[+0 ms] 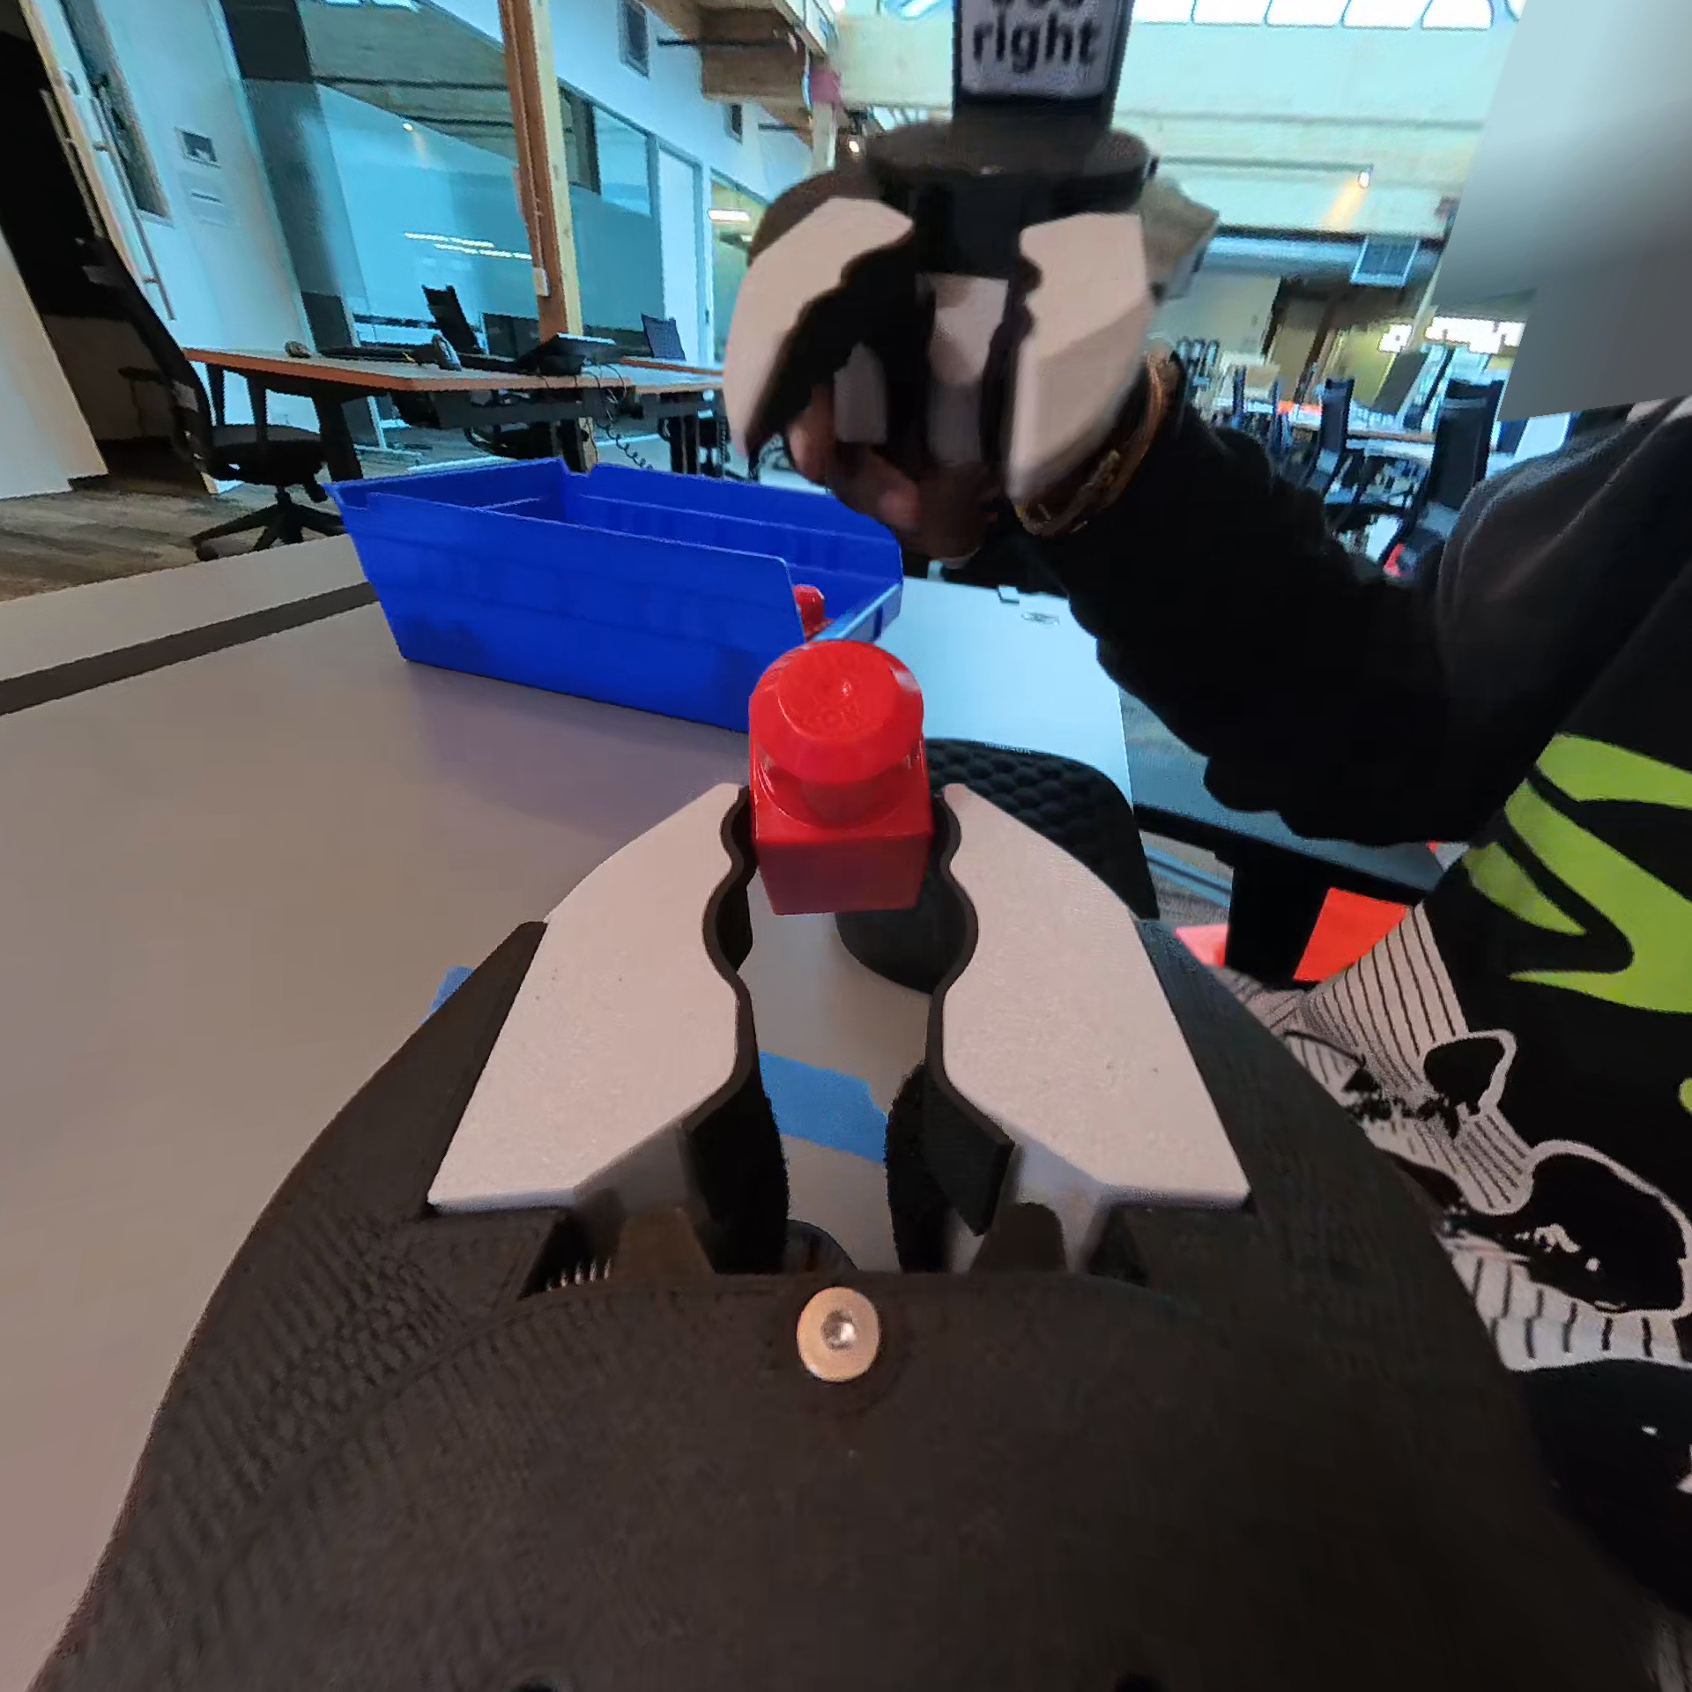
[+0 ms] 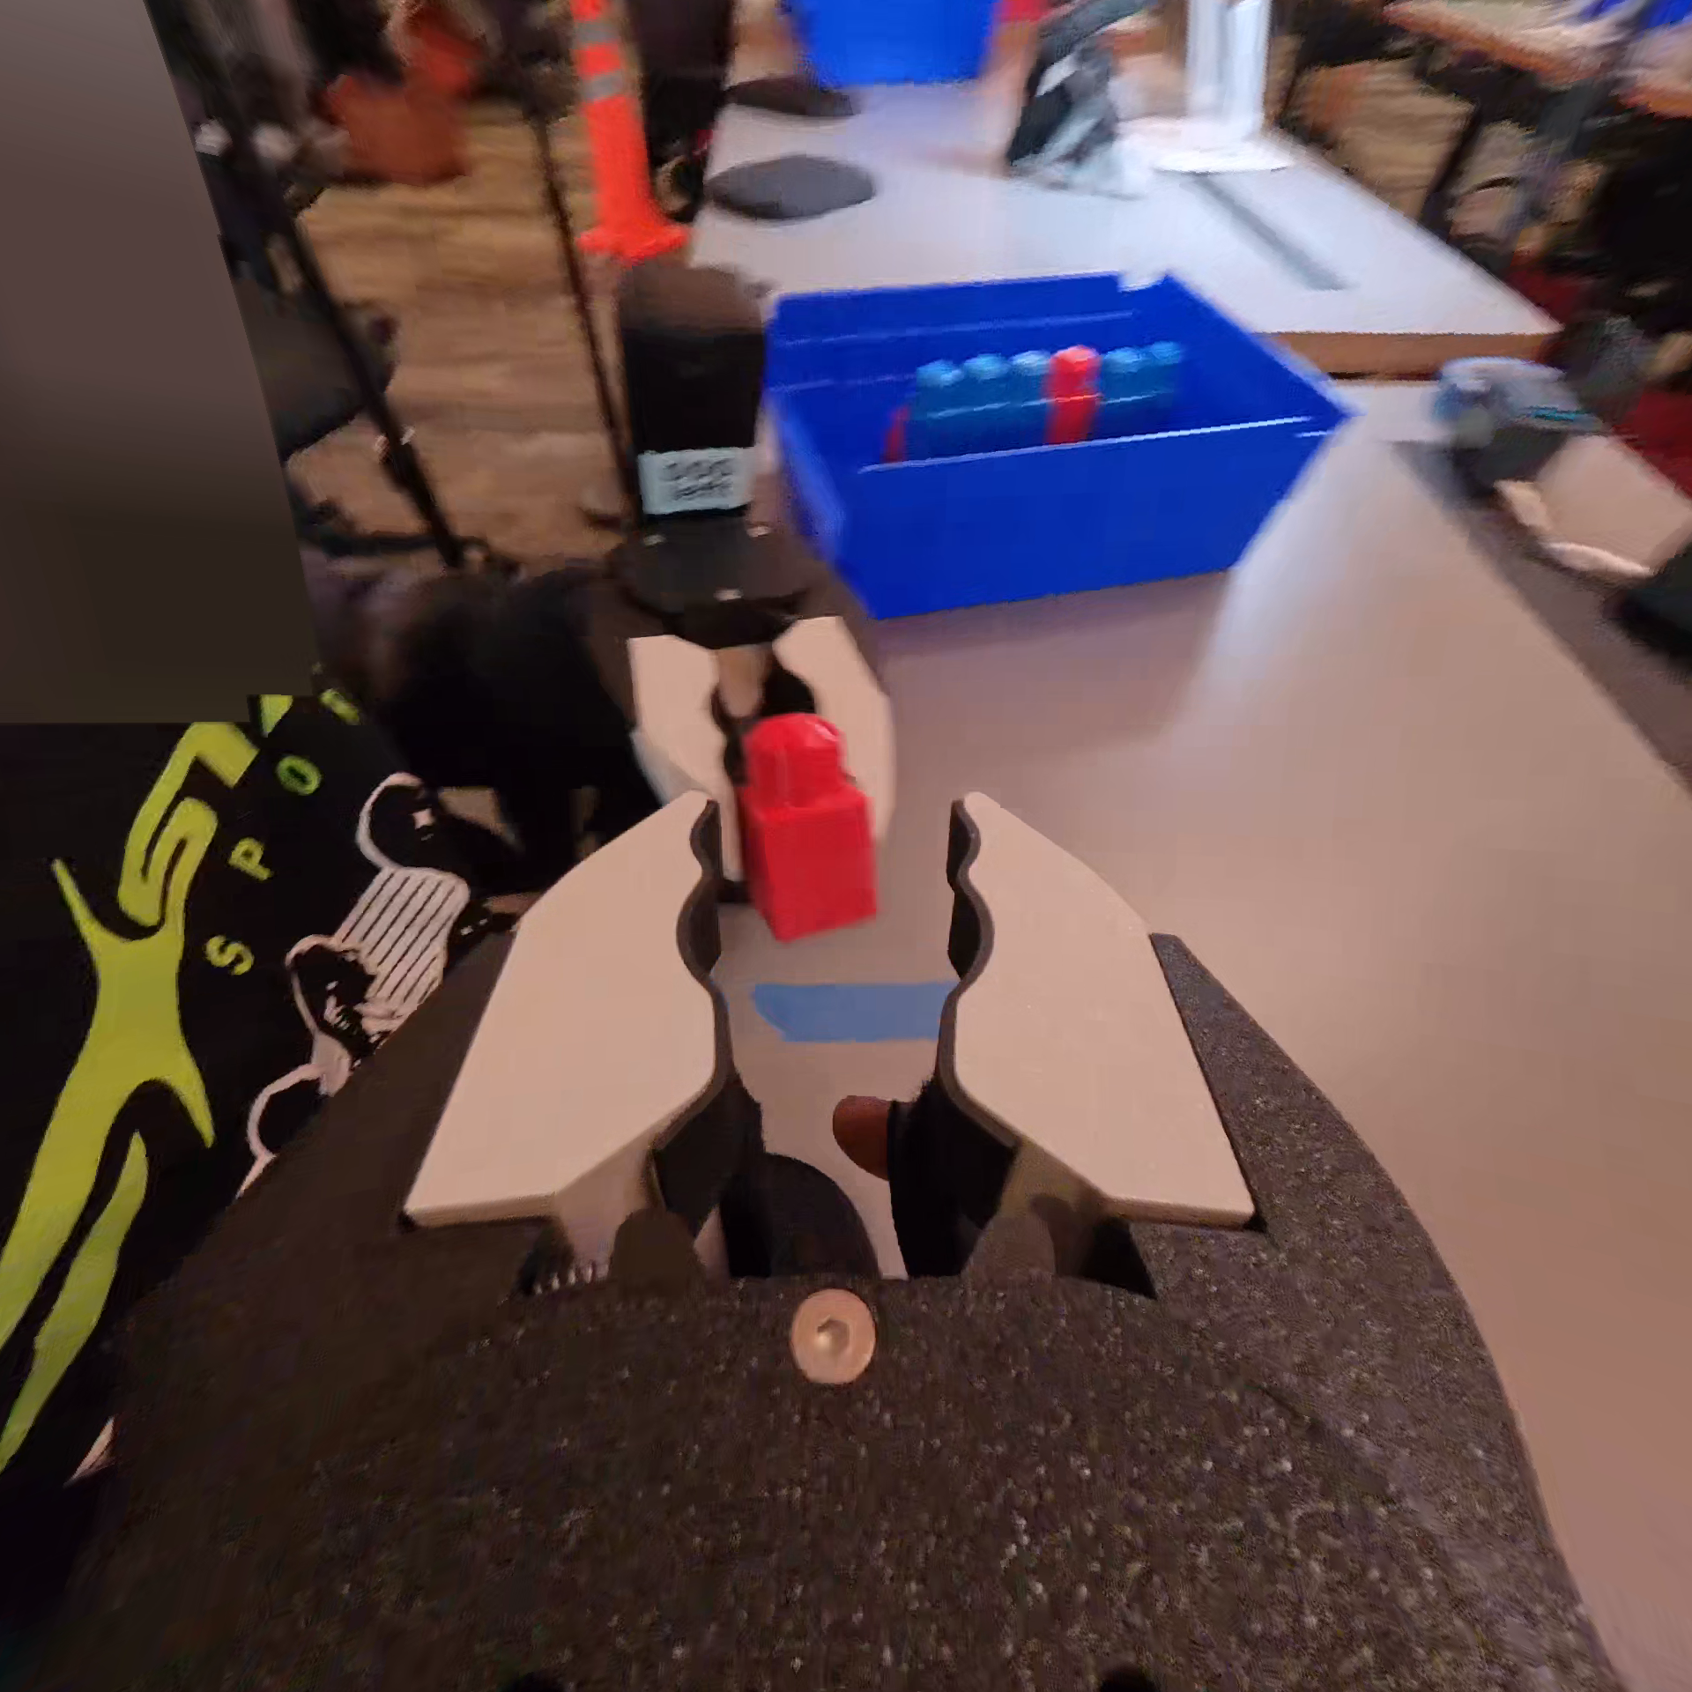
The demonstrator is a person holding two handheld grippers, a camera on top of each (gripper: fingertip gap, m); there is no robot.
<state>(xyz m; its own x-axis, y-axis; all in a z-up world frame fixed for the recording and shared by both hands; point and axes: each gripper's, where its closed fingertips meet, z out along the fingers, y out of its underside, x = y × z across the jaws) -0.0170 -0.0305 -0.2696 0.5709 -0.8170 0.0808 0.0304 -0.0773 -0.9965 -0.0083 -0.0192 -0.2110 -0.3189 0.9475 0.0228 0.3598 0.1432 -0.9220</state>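
Red block (image 1: 838, 806) centre frame, blue bin (image 1: 586, 586) upper left, grey bench (image 1: 229, 870), blue tape (image 2: 851, 1012), white fingers (image 1: 632, 989) edged black.

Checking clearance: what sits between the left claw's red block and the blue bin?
Nothing: in the right wrist view, bare grey tabletop separates the red plastic stud-topped block, gripped in the left claw, from the blue plastic bin.

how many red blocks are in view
2 for sure. One red block sits clamped in the left claw above the table. Another red block stands among blue blocks in the blue bin. More may be hidden there.
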